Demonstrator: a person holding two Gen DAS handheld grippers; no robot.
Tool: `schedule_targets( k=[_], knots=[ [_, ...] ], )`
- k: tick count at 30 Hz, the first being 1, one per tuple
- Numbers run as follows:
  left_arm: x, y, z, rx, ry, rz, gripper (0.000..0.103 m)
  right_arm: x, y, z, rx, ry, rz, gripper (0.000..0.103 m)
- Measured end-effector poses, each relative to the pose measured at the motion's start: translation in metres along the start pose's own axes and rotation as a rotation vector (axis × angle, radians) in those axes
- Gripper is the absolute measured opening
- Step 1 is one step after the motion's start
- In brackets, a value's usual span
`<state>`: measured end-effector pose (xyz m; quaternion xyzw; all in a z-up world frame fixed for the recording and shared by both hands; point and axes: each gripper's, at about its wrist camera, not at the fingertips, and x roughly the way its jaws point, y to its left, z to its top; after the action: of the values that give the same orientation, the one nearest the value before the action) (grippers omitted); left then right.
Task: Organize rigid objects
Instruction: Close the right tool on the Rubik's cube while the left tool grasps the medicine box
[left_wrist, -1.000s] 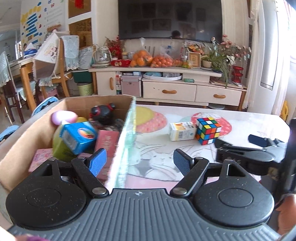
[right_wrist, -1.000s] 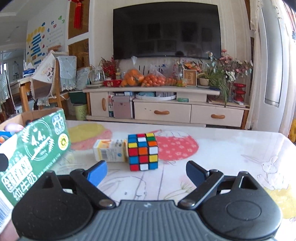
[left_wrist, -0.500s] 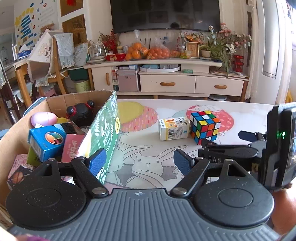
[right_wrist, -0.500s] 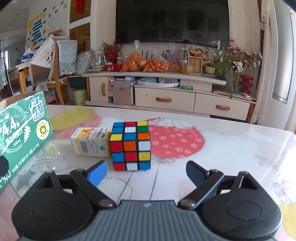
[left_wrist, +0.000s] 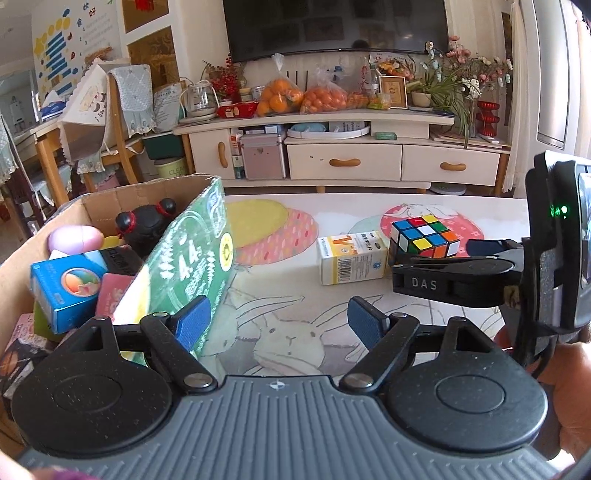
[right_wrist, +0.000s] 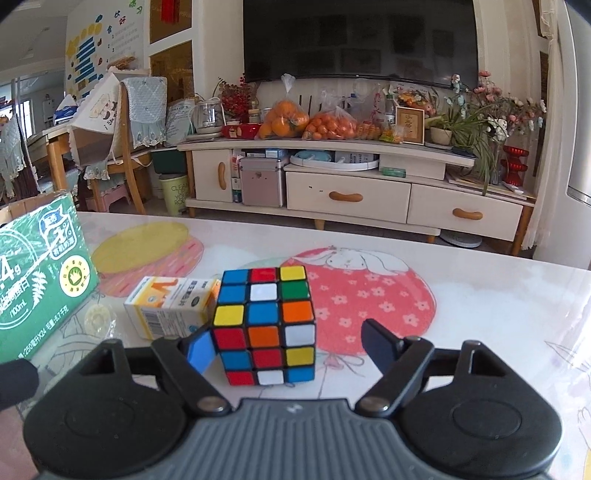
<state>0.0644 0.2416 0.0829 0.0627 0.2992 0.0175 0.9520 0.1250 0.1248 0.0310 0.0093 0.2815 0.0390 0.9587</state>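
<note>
Rubik's cube (right_wrist: 265, 325) at centre of the right wrist view, resting on the desk (right_wrist: 480, 295), its left rear edge touching or just beside a small yellow-and-white carton (right_wrist: 168, 304). Left to right: cardboard box (left_wrist: 122, 201) at far left, already holding a blue carton (left_wrist: 64, 288), a pink egg-shaped toy (left_wrist: 74, 238) and a black toy (left_wrist: 144, 225); its green printed side (left_wrist: 184, 266) faces the desk. Left gripper (left_wrist: 279, 321) hovers beside this box, jaws wide, nothing between them. Next, the small carton, then the cube. Right gripper (right_wrist: 284, 347) brackets the cube with jaws closing; the left blue pad (right_wrist: 199, 349) appears at or just short of the cube's left face, while the right pad (right_wrist: 376, 341) stands clearly apart, so no grip is made yet. Risks, as judged: the left pad meets the cube first and may push it sideways or twist it before the right pad arrives; the cube sits off-centre, so a corner pinch could let it slip; the neighbouring carton may be nudged or caught by the left pad.
</note>
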Motion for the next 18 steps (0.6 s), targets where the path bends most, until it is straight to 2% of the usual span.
schedule_targets(
  k=[2, 4, 5, 9, 14, 18],
  knots=[
    [0.002, -0.001, 0.001, -0.001, -0.010, -0.006, 0.103, 0.001, -0.001, 0.002, -0.001, -0.002, 0.014, 0.076],
    [0.005, -0.003, 0.002, -0.001, -0.025, -0.015, 0.103, 0.003, -0.003, 0.003, 0.004, -0.003, 0.034, 0.064],
    [0.007, -0.003, 0.002, -0.004, -0.027, -0.020, 0.103, 0.004, -0.006, 0.004, 0.009, -0.001, 0.047, 0.054],
    [0.017, -0.006, 0.004, -0.011, -0.049, -0.054, 0.103, 0.006, -0.020, 0.006, 0.044, -0.006, 0.065, 0.052],
    [0.034, -0.009, 0.011, -0.032, -0.052, -0.105, 0.103, 0.005, -0.041, 0.009, 0.039, -0.028, 0.013, 0.052],
    [0.049, -0.013, 0.015, -0.037, -0.048, -0.149, 0.103, 0.005, -0.054, 0.009, 0.066, -0.030, 0.007, 0.052]
  ],
)
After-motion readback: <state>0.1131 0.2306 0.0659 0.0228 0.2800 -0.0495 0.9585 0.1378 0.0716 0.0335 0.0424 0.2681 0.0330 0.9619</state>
